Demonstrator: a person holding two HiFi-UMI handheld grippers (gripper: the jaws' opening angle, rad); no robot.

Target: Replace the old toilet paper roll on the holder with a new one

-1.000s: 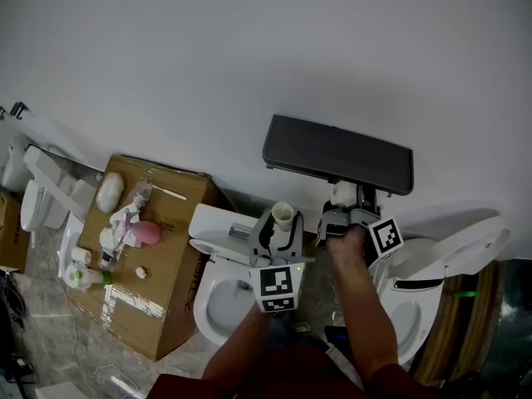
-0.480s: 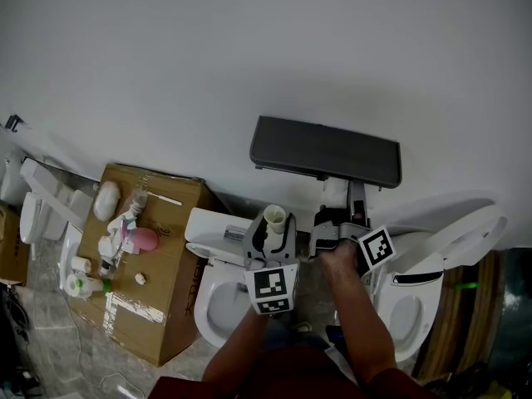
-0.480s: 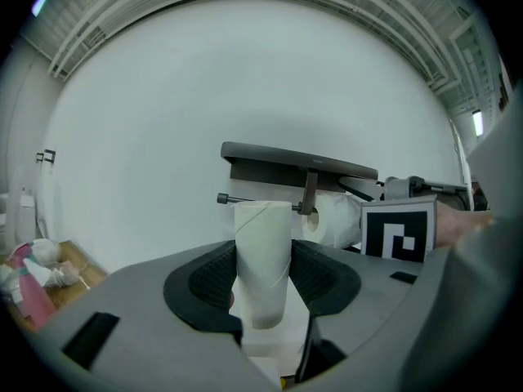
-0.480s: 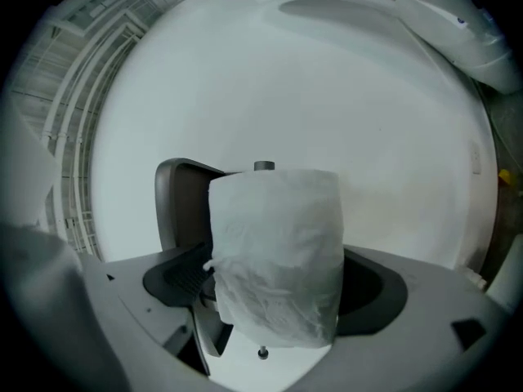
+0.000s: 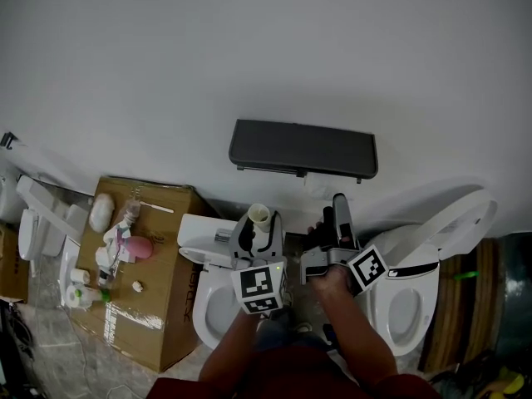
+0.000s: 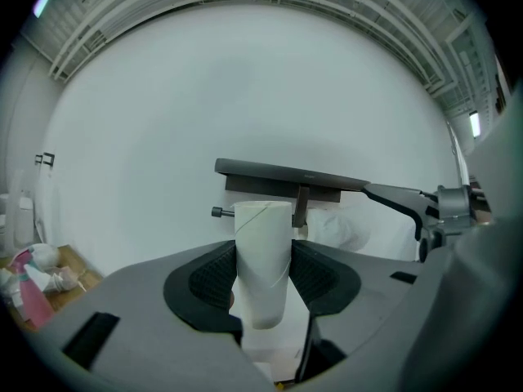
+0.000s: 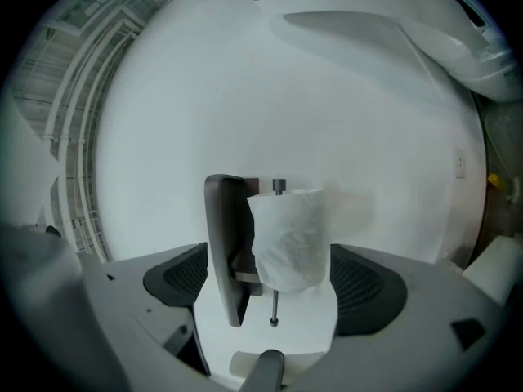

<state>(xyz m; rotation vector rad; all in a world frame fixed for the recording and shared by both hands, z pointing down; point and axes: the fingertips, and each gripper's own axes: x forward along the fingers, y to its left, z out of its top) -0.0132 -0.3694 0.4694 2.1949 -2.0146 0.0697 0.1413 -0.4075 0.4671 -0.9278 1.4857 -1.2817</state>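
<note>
Left tongs (image 6: 263, 282) are closed part-way on the old cardboard core (image 6: 263, 247), which stands upright between the ribbed pads, a little short of the wall-mounted holder (image 5: 303, 150). The right tongs (image 7: 274, 291) stand at full width, their jaws having just been opening, with clear gaps on both sides of the new toilet paper roll (image 7: 290, 237) and no pad touching it. The roll sits threaded on the holder's metal spindle (image 7: 274, 310), against the dark grey shelf plate (image 7: 221, 243). The exchange itself therefore appears complete, and the step in hand is judged to be clearing the right tongs from the mounted roll. Through the wide-angle lens it is uncertain whether the roll lies between the pad tips or just beyond them. To do this well, the right tongs should be drawn straight back along their own axis with the jaws wide, so that neither pad snags the loose outer wrap or drags the roll along the spindle toward its free end. Sideways drift toward the shelf plate is best avoided. The left tongs need a grip firm enough to stop the light core slipping, yet not so tight as to crush it. They should also stay clear of the holder until the core can be set aside.
</note>
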